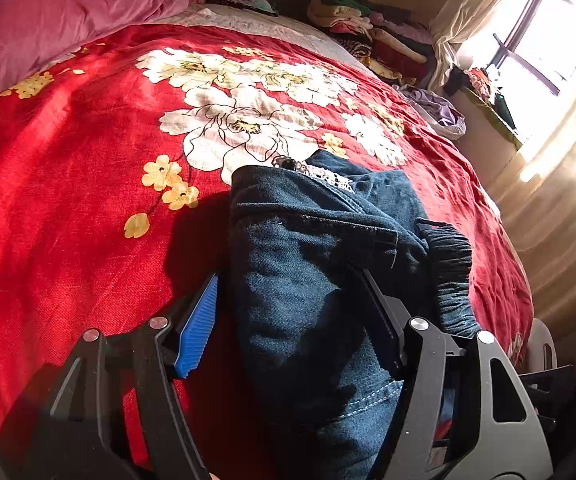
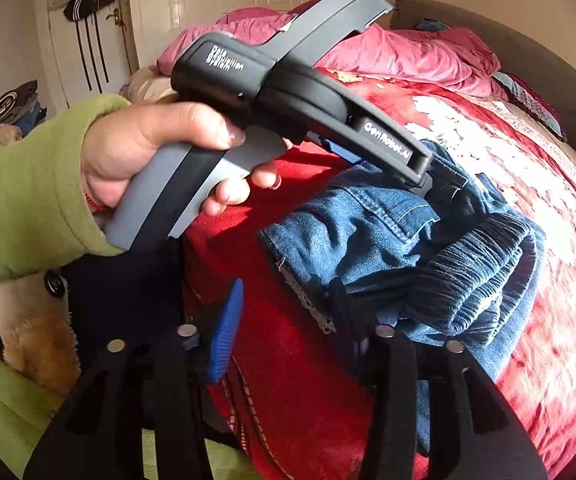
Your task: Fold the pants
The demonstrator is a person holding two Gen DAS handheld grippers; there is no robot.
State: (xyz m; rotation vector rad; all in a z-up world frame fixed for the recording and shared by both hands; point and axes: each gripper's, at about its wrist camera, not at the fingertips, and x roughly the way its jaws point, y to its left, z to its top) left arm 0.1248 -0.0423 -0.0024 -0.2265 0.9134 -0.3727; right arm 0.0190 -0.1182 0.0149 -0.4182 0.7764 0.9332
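I am holding my left gripper spread wide, its jaws straddling the pants: the blue pad is standing clear of the cloth on one side over the red blanket, the other finger is lying against the denim on the far side, and nothing is pinched between them. The pants are running straight ahead from between my left fingers, long axis in line with the gripper, already bunched into a thick doubled bundle with the gathered elastic waistband lying just outside the far finger.

My right gripper is also standing wide open and holding nothing. Its blue pad is hanging over bare blanket, while the dark finger opposite is sitting at the near edge of the bundle, where a pale lace trim shows. From this side the pants are lying ahead and off toward that dark finger, their length crossing my line of reach, not following it.

In the right wrist view my left hand is carrying its gripper down onto the far end of the denim, so I judge the left to be the nearer and better placed: it need only close to take the bundle, whereas the right would have to shift sideways first.
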